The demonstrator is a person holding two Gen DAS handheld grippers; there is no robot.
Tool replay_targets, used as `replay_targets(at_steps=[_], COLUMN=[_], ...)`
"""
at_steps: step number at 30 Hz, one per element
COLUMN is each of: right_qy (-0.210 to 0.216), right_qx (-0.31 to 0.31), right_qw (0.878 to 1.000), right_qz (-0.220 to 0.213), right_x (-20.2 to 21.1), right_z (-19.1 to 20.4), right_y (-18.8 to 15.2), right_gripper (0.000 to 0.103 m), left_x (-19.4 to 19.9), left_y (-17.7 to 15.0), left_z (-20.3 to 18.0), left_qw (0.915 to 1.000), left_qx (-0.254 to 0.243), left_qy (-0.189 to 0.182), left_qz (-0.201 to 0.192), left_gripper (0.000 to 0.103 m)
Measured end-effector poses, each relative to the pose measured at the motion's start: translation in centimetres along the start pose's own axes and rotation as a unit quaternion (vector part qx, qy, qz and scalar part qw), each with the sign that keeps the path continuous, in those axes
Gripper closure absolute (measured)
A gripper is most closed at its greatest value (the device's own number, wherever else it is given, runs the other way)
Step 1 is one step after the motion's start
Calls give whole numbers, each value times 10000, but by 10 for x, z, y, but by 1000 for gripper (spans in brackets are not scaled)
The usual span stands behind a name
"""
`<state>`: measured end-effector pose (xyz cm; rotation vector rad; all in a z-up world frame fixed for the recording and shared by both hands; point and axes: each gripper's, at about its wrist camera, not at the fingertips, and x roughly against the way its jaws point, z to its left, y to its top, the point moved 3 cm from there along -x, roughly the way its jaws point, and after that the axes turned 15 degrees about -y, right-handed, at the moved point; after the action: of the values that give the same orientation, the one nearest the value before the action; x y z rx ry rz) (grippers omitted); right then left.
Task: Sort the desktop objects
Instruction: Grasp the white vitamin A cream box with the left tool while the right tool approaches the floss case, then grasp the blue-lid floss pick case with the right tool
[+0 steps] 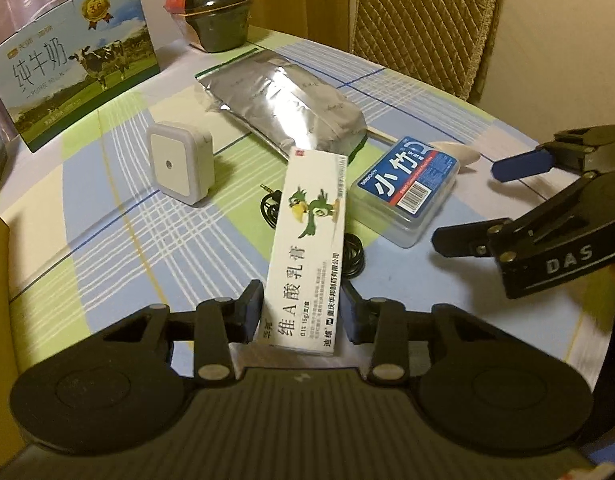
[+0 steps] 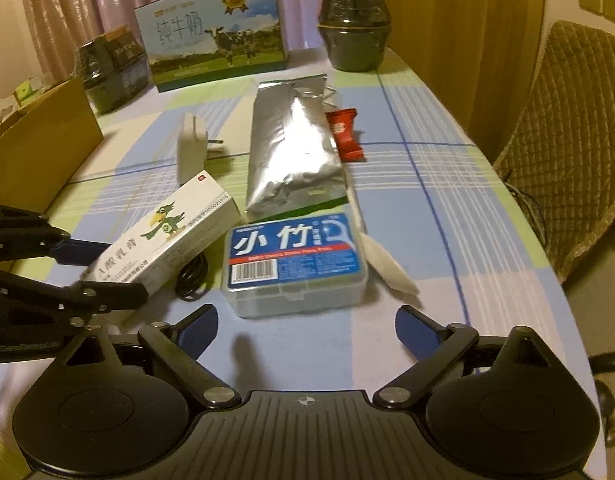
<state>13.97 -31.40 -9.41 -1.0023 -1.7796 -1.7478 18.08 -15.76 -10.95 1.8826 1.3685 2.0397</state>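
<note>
My left gripper (image 1: 303, 312) is shut on a long white ointment box with a green bird (image 1: 309, 248), held just above the table; the box also shows in the right wrist view (image 2: 163, 232), with the left gripper (image 2: 107, 268) on it. My right gripper (image 2: 307, 332) is open and empty, just in front of a clear plastic box with a blue label (image 2: 295, 264); from the left wrist view the right gripper (image 1: 467, 204) sits to the right of that plastic box (image 1: 405, 192).
On the checked tablecloth (image 2: 447, 184) lie a silver foil bag (image 2: 293, 144), a white plug-in night light (image 1: 181, 164), a black cable (image 2: 193, 276), a red wrapped sweet (image 2: 345, 134) and a white spoon (image 2: 387, 264). A milk carton (image 2: 215, 36), dark wrapped bowls (image 2: 353, 24), a cardboard box (image 2: 39, 148) and a chair (image 2: 567, 140) stand around.
</note>
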Motion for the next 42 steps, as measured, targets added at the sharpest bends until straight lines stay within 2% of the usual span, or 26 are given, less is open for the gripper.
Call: replay_targets(at_steps=[5,12,15,16,20,25,29,31,37,42], right_qy=[-57,-145,-157,-161,-177,-256,-272,-245,-235,-178], right_qx=[203,540,605,608,556,440,307,311,510,328], right_qw=[9997,9981,9977,9976,9982,9987,9992,9992,9984,9993], right_qz=[-125,-248,-278,-278,-170,-77,-22,-1,65,80], right_x=[-7,-19,-21,-21,-15,3,19,25,29,24], right_z=[9,23,27,27,24,21,22,24,35,33], right_y=[4,11,10,10,7,-4,-17,-23,-36,-34], right_gripper=[11,11,13,20,20,20,20,20,19,14], left_x=[19,44,46,45,41,29,21,19,36,45], left_y=[-10,-33,-39,-40,-40,-35,-30,-32,-47,-59], left_z=[4,18,16,15,16,19,22,23,8,4], left_qw=[9995,9944,9941,9941,9945,9948,9941,9929,9911,9894], left_qx=[218,979,1017,1011,959,927,990,1108,1279,1377], left_qy=[129,271,305,311,360,397,415,417,366,454], left_qz=[-191,-278,-238,-223,-194,-165,-152,-123,-11,-57], left_gripper=[69,70,70,70,65,65,65,70,70,70])
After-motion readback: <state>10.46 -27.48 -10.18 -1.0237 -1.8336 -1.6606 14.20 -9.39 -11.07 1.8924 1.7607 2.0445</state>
